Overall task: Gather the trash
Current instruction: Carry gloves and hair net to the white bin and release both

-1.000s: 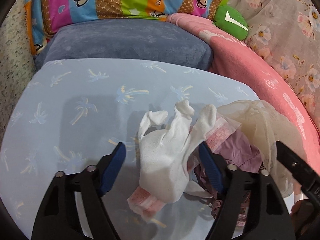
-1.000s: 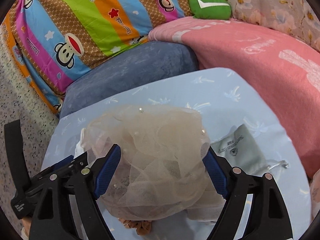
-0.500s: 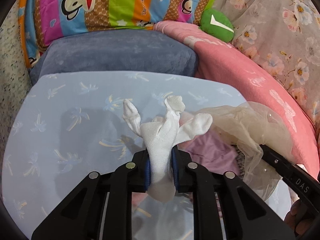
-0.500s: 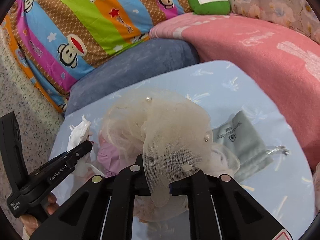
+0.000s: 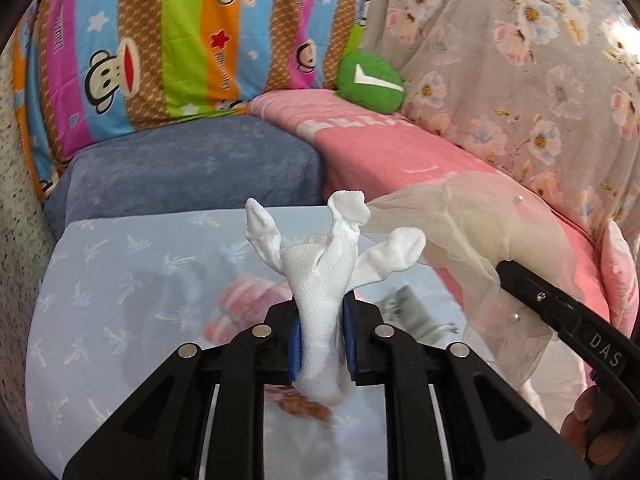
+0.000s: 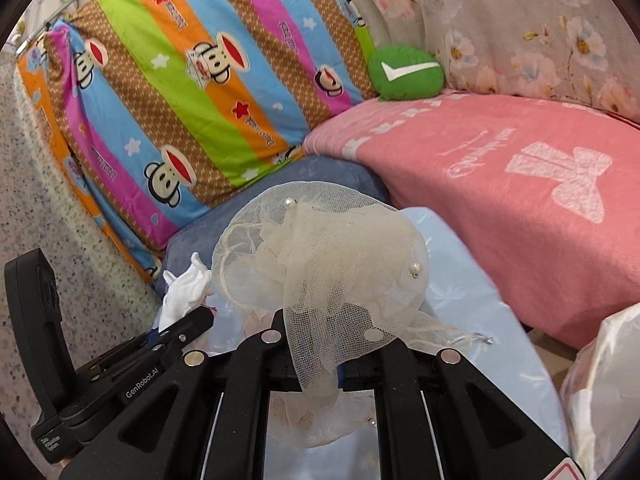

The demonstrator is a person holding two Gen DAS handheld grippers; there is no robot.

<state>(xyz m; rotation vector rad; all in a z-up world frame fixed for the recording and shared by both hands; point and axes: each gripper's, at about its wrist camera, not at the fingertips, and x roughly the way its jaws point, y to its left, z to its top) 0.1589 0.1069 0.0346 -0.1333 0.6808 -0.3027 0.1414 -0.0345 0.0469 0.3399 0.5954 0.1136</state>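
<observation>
Left gripper [image 5: 322,344]: your jaws are clamped on the white glove [image 5: 324,276], gripped low at the cuff so the fingers fan free — clear of the pale blue sheet [image 5: 120,288].
Glove axis: long axis runs up and away from you, fingertips topmost.
Right gripper [image 6: 320,360]: pinched tight on the cream mesh [image 6: 320,264], gathered at one edge so it lifts as one bundle.
Mesh axis: no clear one — it billows upward, its tail hanging below the jaws.

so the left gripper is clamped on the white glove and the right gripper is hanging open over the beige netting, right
Not quite. The left gripper is clamped on the white glove, but the right gripper is not open: its jaws are shut on the beige netting, lifted clear of the light blue sheet. The right wrist view shows it.
</observation>
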